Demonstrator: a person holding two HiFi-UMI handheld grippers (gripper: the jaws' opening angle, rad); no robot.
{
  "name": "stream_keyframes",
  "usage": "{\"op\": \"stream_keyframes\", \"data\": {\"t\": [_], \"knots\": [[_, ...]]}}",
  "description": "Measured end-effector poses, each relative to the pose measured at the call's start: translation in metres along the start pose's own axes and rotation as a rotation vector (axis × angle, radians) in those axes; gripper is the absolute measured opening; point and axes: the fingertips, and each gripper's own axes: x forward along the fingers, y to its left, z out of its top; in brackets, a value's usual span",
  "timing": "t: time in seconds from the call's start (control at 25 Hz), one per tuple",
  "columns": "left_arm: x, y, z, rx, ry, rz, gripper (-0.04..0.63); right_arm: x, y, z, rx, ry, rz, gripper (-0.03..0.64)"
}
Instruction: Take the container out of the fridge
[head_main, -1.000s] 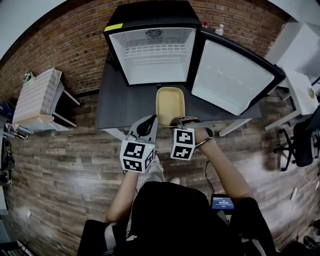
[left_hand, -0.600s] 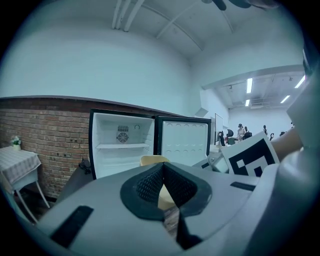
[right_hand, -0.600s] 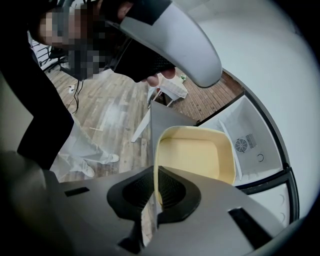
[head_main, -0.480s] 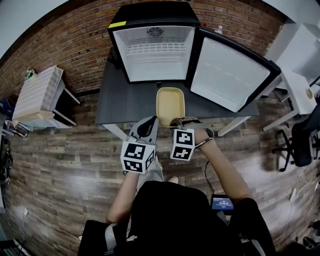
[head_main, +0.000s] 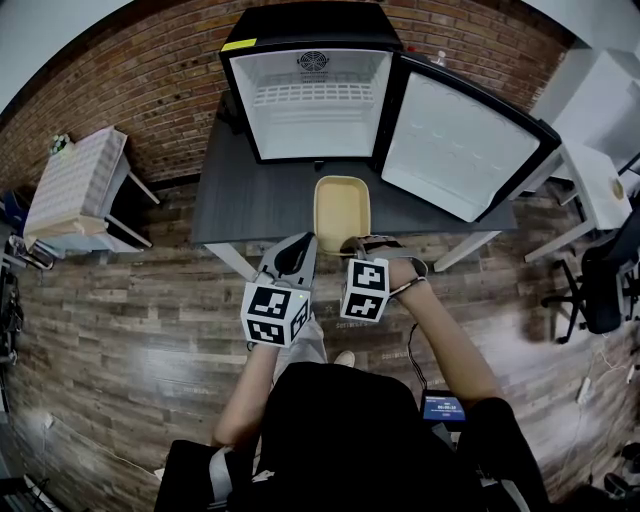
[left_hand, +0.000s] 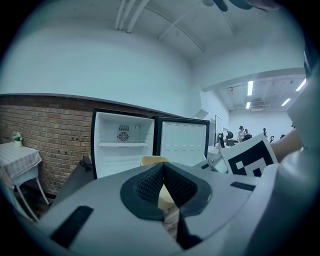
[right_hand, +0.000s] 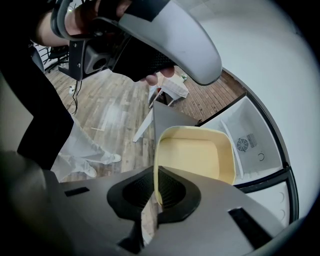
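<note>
The right gripper (right_hand: 156, 177) pinches the near rim of the pale-yellow plastic container (head_main: 341, 210), clear of the open black fridge (head_main: 310, 100) above the dark grey table (head_main: 250, 200), a one-sided hold best kept level and firm, the closed, empty left gripper (left_hand: 162, 167) alongside.

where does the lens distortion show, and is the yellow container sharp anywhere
Head view: fisheye bows the fridge edges and floor planks, corners dark. Right gripper view: container rim sharp, fridge edge arcs. Left gripper view: ceiling lights blown out, round dark border.
</note>
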Motion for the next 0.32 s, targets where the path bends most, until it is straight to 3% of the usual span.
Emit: {"op": "stream_keyframes", "data": {"t": [0.32], "knots": [[-0.0014,0.0011,-0.0061,-0.01,0.009,0.002,0.012,0.0041,0.0029,-0.0039,-0.004,0.013,0.009,0.047]]}}
